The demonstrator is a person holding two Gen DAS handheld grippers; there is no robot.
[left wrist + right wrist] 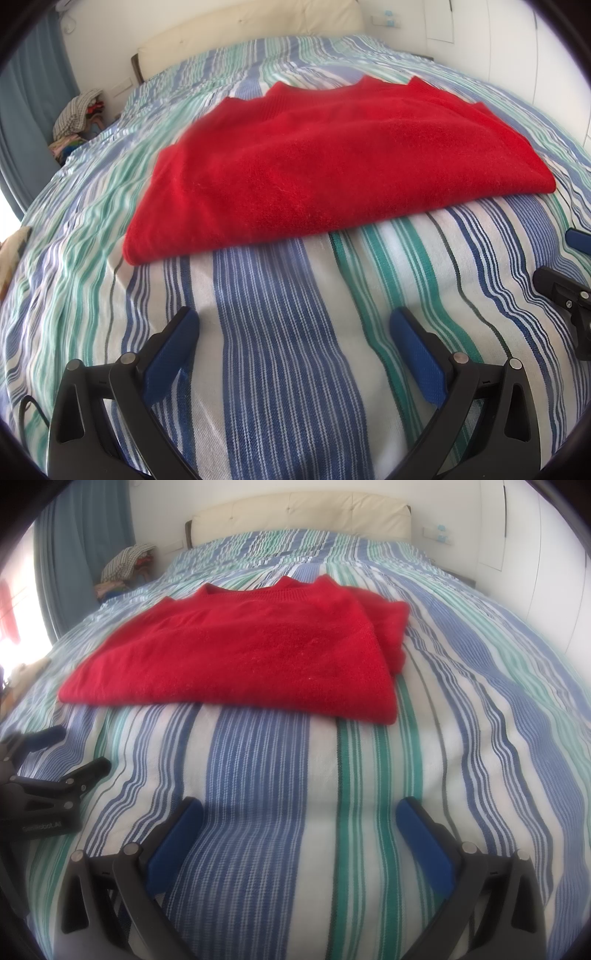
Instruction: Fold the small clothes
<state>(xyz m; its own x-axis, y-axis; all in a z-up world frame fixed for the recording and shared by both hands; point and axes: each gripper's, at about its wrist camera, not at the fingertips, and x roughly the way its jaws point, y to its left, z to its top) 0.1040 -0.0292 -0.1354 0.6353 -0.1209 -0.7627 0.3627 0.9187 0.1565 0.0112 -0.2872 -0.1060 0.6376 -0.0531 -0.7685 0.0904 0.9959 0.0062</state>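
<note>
A red knitted sweater (325,162) lies folded flat on the striped bedspread (277,332), its neck toward the headboard. It also shows in the right wrist view (243,653), with a folded sleeve bunched at its right side. My left gripper (295,325) is open and empty, low over the bedspread in front of the sweater's near edge. My right gripper (299,812) is open and empty too, a little short of the sweater's near edge. Each gripper shows at the edge of the other's view: the right one (565,273), the left one (55,753).
A cream padded headboard (299,513) stands at the far end of the bed. A pile of clothes (125,568) sits beside the bed at the far left, by a blue curtain (81,542). White wardrobe doors (535,554) line the right side.
</note>
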